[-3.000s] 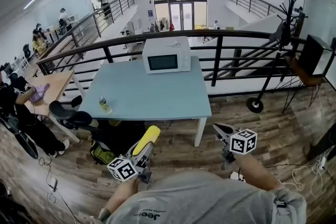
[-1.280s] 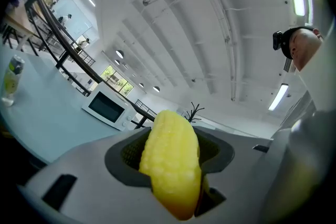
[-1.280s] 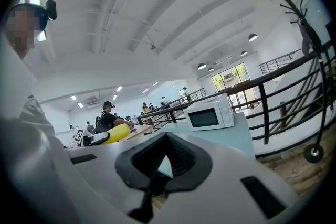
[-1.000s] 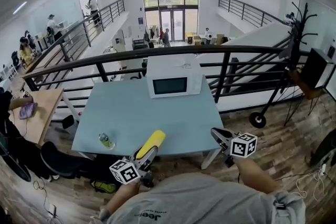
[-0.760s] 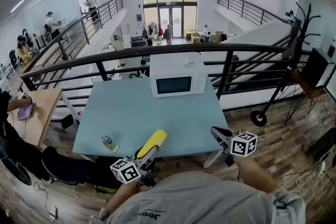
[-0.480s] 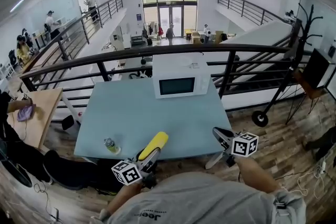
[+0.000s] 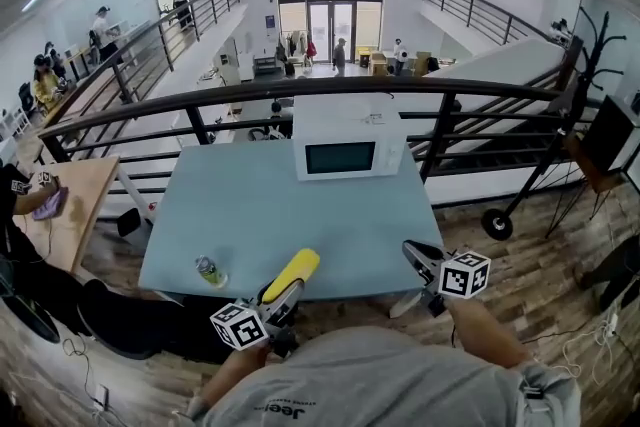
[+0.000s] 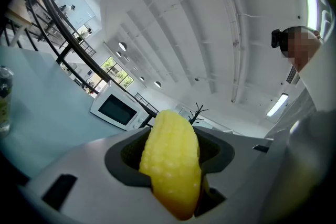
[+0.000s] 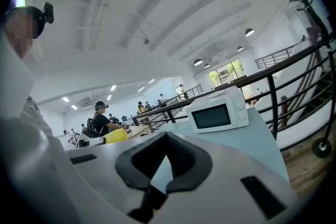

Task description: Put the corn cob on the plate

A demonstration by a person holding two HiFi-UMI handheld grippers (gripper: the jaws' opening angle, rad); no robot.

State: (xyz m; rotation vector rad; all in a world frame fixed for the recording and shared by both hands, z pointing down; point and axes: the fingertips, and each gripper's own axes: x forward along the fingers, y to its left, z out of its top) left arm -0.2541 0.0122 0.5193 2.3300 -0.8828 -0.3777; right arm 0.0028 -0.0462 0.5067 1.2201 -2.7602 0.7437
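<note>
Left gripper (image 7: 282,295) is clamped on the yellow plastic corn cob (image 7: 291,272), jaws partway apart around it. The cob is in the air at the near edge of the pale blue rectangular table (image 7: 300,205). Right gripper (image 7: 417,255) is closed with nothing in it.

You're on an open-plan office mezzanine: black railing (image 7: 447,125), people at a wooden desk (image 7: 85,205) left, microwave (image 7: 348,145) on a table (image 7: 260,215).
</note>
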